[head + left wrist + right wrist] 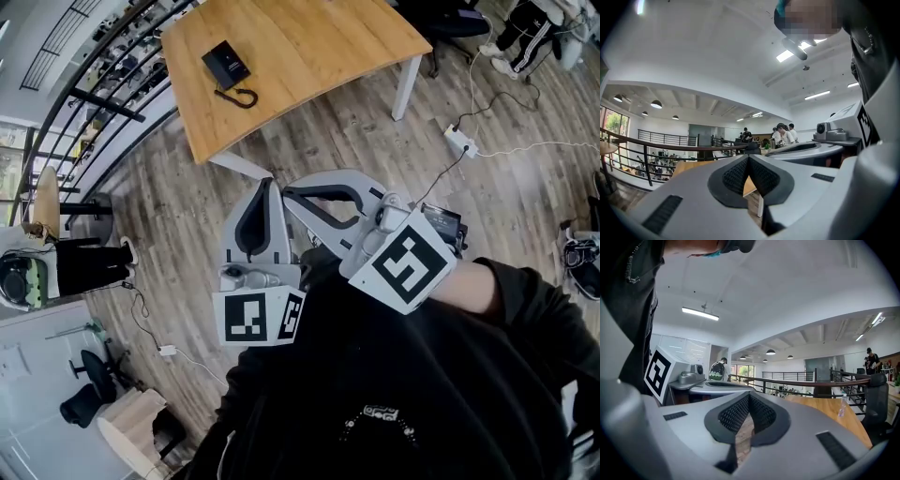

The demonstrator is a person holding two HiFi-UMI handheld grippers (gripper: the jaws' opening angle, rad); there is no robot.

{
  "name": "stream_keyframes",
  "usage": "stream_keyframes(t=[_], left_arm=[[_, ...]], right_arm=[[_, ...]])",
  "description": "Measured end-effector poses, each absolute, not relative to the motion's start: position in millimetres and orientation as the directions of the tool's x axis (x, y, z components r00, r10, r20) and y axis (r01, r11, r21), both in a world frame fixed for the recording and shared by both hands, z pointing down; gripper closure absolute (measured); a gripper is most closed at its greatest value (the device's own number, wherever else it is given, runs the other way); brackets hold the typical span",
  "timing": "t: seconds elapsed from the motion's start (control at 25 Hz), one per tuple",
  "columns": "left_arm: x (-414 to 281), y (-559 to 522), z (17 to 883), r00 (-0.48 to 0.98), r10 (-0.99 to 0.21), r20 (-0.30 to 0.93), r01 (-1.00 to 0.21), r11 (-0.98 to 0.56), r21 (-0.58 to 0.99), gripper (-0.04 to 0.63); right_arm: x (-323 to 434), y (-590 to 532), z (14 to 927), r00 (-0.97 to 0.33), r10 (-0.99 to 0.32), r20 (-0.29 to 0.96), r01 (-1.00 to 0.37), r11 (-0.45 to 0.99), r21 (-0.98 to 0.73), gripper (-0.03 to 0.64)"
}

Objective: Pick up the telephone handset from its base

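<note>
Both the left claw (268,187) and right claw (292,195) sit pinched together, empty, mid-frame. Best to approach the black corded telephone (226,64) on the light wooden worktop (319,47), upper left, spreading one claw first.

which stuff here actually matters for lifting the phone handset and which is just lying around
For the job: black desk telephone with curly cord, light wooden table under it, left tool, right tool, both shut and empty.
Lying about: white power strip on the floor, black office chair.
</note>
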State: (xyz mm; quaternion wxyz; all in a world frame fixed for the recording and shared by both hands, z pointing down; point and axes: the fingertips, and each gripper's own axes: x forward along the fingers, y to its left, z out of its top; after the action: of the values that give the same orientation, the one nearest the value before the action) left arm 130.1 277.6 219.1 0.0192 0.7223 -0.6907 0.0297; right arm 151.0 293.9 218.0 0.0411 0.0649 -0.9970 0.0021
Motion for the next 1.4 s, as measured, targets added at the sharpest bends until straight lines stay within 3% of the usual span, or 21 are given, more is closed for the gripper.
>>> stream_keyframes(t=[1.4], left_arm=[[-131.8, 153.0, 243.8, 0.158, -0.983, 0.09, -0.982, -0.147, 0.12, 0.591]], right_arm=[[-112.1, 174.6, 237.0, -0.955, -0.201, 0.218, -0.214, 0.976, -0.035, 0.6]])
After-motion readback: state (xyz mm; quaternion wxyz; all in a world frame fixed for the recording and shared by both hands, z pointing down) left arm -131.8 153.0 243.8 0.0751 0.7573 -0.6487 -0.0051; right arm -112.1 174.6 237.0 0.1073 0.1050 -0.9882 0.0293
